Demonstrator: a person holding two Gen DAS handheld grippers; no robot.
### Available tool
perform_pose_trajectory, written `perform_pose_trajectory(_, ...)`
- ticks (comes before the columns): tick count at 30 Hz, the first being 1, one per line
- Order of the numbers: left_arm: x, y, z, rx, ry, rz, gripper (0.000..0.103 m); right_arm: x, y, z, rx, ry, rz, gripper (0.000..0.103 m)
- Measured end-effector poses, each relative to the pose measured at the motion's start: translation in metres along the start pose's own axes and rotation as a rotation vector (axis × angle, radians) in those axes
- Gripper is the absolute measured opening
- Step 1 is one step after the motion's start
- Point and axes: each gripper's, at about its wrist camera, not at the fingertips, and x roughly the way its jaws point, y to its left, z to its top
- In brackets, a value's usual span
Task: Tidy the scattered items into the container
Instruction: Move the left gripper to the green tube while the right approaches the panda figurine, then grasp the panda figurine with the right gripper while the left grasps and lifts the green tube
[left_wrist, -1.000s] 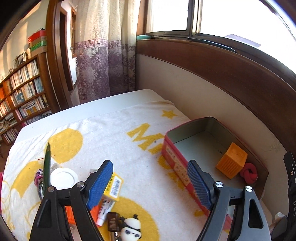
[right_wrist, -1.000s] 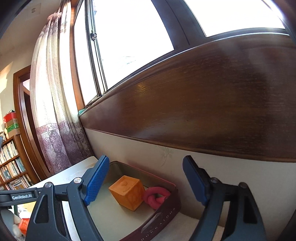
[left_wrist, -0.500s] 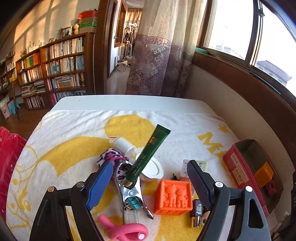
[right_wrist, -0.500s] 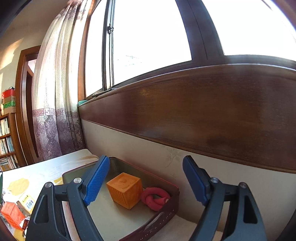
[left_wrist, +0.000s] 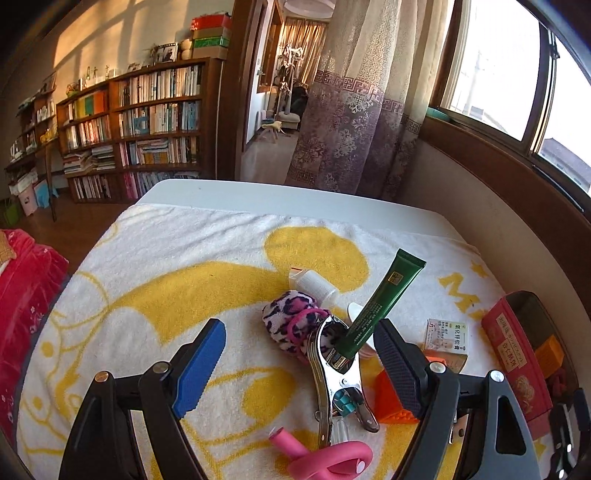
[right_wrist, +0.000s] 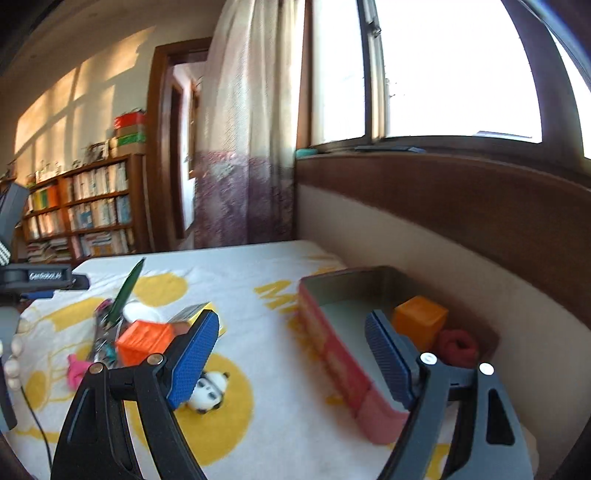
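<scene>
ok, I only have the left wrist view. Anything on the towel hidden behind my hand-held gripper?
Observer: Yes. A small panda toy lies on a yellow patch of the towel, between the orange block and the container.
Operator: And the other one, holding anything?
Observer: No. The right hand-held gripper is open and empty, with its right finger over the container's near end.
Operator: Room left in there?
Observer: Plenty. Most of the floor is bare; only an orange cube and a red knotted ring sit together at one end.
</scene>
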Motion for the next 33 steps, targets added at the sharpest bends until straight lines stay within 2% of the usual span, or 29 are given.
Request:
perform_pose_trajectory(2,-0.001,0.001,-0.001,-0.003,0.0,-0.006,0.084,0.019,0.01,-0.006,0.006,0.096,0.078,0.083)
perform_pose_trajectory(3,-0.001,0.0,-0.001,-0.002,0.003,-0.008,0.084,0.029,0.012,-0.009,0.013,0.142,0.104,0.076)
perform_pose_trajectory(4,0.0,0.0,-0.002,0.0,0.007,-0.01,0.084,0.038,0.012,-0.013,0.023,0.189,0.122,0.063)
perform_pose_trajectory(6,0.002,-0.002,-0.004,0.007,0.016,-0.013,0.084,0.056,0.01,-0.02,0.061,0.276,0.151,0.053)
perform_pose_trajectory(9,0.003,-0.004,-0.005,0.017,0.023,-0.017,0.084,0.072,0.009,-0.03,0.101,0.352,0.168,0.05)
perform_pose_trajectory(20,0.012,-0.001,-0.007,0.01,0.039,-0.005,0.084,0.098,0.024,-0.037,0.086,0.446,0.239,0.05)
perform_pose_trajectory(22,0.014,-0.002,-0.007,0.015,0.041,-0.001,0.084,0.097,0.027,-0.037,0.071,0.434,0.238,0.049)
perform_pose_trajectory(24,0.015,-0.004,-0.007,0.02,0.045,-0.005,0.084,0.097,0.025,-0.036,0.079,0.43,0.259,0.042)
perform_pose_trajectory(33,0.029,-0.038,0.006,0.144,0.047,0.033,0.084,0.092,0.011,-0.035,0.174,0.403,0.342,0.042)
